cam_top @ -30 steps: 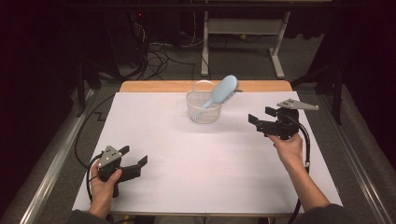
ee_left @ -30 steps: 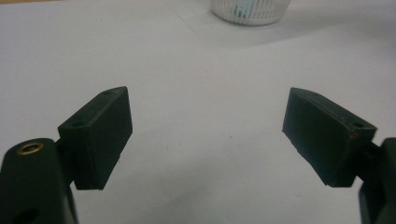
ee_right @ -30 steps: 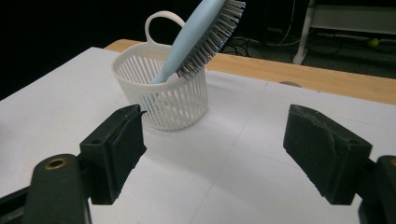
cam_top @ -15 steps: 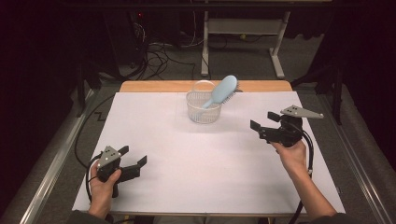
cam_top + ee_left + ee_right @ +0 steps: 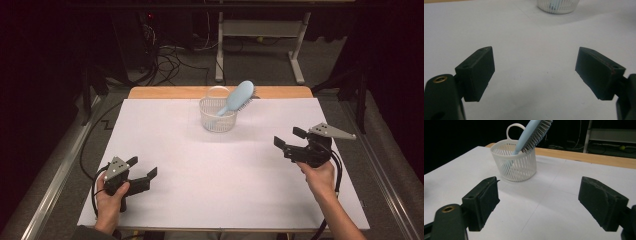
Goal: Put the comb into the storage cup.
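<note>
1. Dark room, cables on the floor behind; from the high view my white desk (image 5: pixel 220 170) carries one landmark, the white slatted basket (image 5: pixel 217 115) near its far edge. A pale blue hairbrush (image 5: pixel 239 96) stands in that basket, handle down, head leaning out over the rim.
2. Same view: my right gripper (image 5: pixel 290 141) has drawn back from the basket toward me and a little lower than a second ago, and its fingers have just been opening; nothing lies between them. I judge the brush has been delivered and this hand is retreating.
3. My left gripper (image 5: pixel 140 170) sits where it was, well apart from the basket on the near left, fingers spread and empty.
4. Left gripper view: both black fingers (image 5: pixel 477 72) stand wide over bare desk, the basket's base (image 5: pixel 557 6) at the top edge.
5. Right gripper view: fingers (image 5: pixel 482 200) wide apart, gripping nothing; ahead the basket (image 5: pixel 515 167) holds the brush (image 5: pixel 531 133), bristles facing right.
</note>
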{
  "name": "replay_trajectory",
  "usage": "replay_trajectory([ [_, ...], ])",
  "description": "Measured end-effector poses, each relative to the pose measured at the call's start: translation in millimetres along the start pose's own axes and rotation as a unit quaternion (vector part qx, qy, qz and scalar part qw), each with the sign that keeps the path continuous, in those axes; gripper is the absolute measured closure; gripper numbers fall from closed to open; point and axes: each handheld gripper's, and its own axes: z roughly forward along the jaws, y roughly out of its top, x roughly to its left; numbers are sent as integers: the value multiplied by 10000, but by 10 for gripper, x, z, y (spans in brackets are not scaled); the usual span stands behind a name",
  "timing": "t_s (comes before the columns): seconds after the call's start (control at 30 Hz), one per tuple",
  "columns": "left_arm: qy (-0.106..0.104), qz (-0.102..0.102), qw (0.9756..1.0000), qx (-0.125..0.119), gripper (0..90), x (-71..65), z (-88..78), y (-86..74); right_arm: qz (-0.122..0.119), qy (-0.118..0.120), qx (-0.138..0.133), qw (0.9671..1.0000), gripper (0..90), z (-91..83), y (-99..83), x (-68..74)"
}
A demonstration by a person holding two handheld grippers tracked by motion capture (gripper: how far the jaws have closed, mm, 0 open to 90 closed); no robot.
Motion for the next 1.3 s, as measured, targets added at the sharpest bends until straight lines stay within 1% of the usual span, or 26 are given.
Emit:
replay_trajectory([
  [0.07, 5, 4, 10000, -9, 170, -4, -3, -1, 21, -6, 6, 10000, 172, -28, -38, -4],
  [0.23, 12, -24, 10000, -1, 169, 6, -1, -3, 48, -61, -84, 9999, 172, -113, -118, -34],
  [0.57, 13, -31, 10000, -25, 169, 13, -25, -11, 40, -133, -196, 9997, 171, -229, -174, -41],
  [0.87, 17, -49, 10000, -38, 169, 16, -36, -17, 22, -134, -242, 9996, 169, -312, -239, -28],
  [1.3, 13, -39, 10000, -49, 169, 16, -54, -25, 96, -284, -369, 9989, 168, -434, -351, -76],
])
